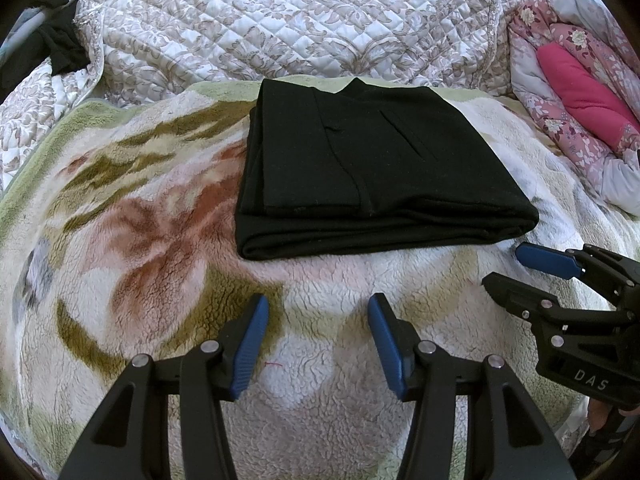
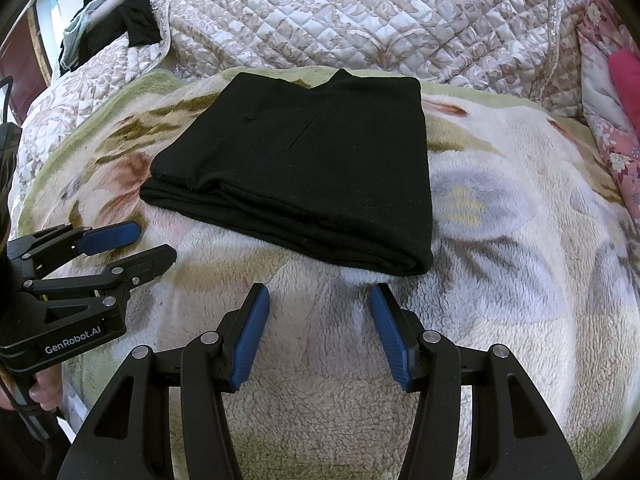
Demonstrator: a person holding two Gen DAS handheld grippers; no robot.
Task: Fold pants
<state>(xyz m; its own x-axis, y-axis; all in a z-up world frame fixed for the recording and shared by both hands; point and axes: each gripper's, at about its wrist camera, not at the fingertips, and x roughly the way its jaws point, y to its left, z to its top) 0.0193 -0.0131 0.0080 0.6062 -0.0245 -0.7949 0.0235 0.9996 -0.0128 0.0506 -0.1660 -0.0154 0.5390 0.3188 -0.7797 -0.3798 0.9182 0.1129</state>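
Black pants (image 1: pixel 372 168) lie folded into a thick rectangle on a fluffy floral blanket (image 1: pixel 140 240); the right wrist view shows the same pants (image 2: pixel 304 176) from the other side. My left gripper (image 1: pixel 318 306) hovers open over the blanket just in front of the fold's near edge, nothing between its blue pads. My right gripper (image 2: pixel 320 296) is open too, just short of the pants' near right corner, with nothing in it. Each gripper appears in the other's view: the right gripper (image 1: pixel 504 266) at the right, the left gripper (image 2: pixel 156 244) at the left.
A quilted cream bedspread (image 1: pixel 280 20) rises behind the blanket. A pink floral quilt with a magenta roll (image 1: pixel 580 92) lies at the right. Dark clothes (image 2: pixel 136 24) hang at the far left. A person's fingers (image 2: pixel 44 392) hold the left gripper's handle.
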